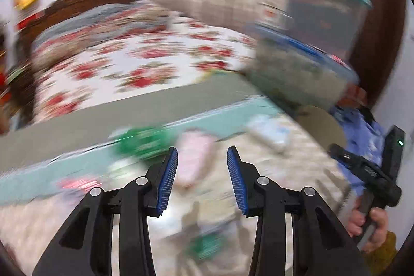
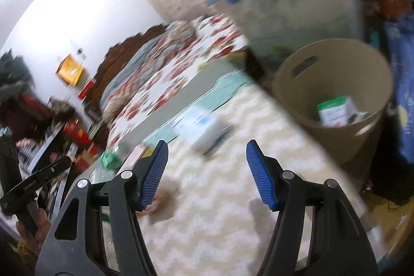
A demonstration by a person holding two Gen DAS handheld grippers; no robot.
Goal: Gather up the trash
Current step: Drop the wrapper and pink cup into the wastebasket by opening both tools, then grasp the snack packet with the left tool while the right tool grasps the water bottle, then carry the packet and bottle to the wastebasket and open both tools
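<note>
Blurred table point(image 2: 220, 198), trash smeared beyond recognition, bin point(image 2: 333, 84) rim cropped, both grippers' jaws spread, empty.

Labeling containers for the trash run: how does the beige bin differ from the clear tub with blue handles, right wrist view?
The beige bin is opaque and round, with a cut-out slot handle; the clear tub is see-through, with blue clip handles. The beige bin is open-topped, with a green-and-white packet visible inside; whether the clear tub is lidded or what it holds is too blurred to tell. The clear tub sits behind the beige bin. Both stand at the table's far right edge.
</note>
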